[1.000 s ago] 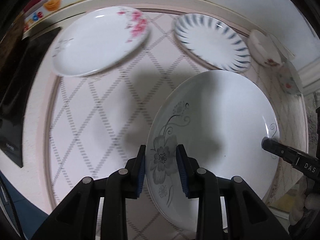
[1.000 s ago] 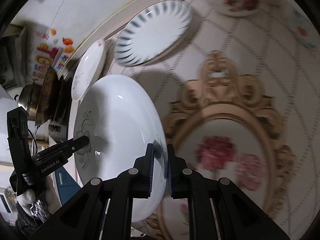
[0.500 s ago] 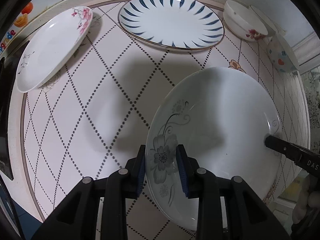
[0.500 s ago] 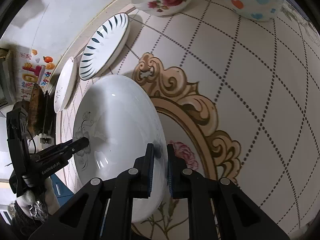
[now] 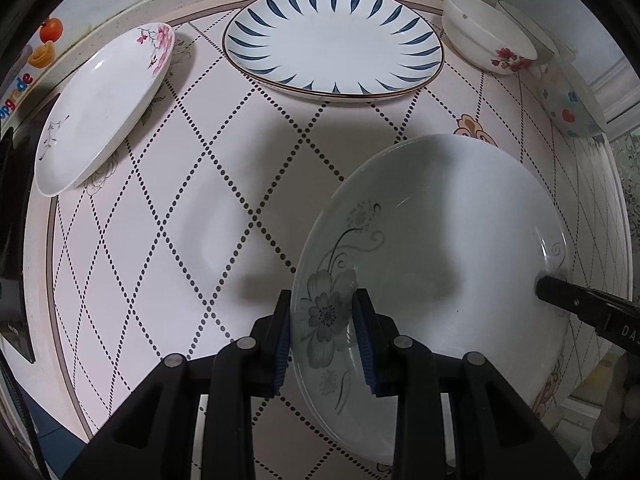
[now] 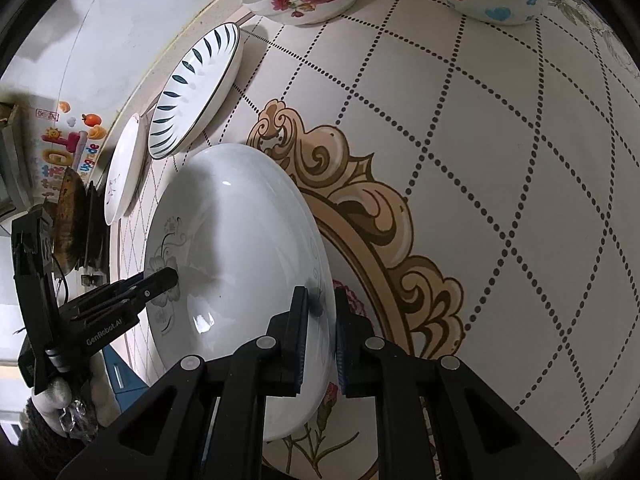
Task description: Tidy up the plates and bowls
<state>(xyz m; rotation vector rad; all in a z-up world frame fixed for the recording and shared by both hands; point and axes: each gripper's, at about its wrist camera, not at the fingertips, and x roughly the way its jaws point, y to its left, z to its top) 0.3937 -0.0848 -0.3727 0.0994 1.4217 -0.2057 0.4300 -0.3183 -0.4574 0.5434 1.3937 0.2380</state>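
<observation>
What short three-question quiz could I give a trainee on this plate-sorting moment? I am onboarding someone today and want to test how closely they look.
1. True or false: only the left gripper holds the grey-flower plate.
2. Which dish lies between the pink-blossom plate and the rose bowl at the far edge of the table?
A. the heart bowl
B. the blue-leaf plate
C. a glass
3. Fill in: the grey-flower plate's rim sits between the right gripper's two ___.

Key: 1 false, both grippers clamp opposite rims; 2 B; 3 pads.
</observation>
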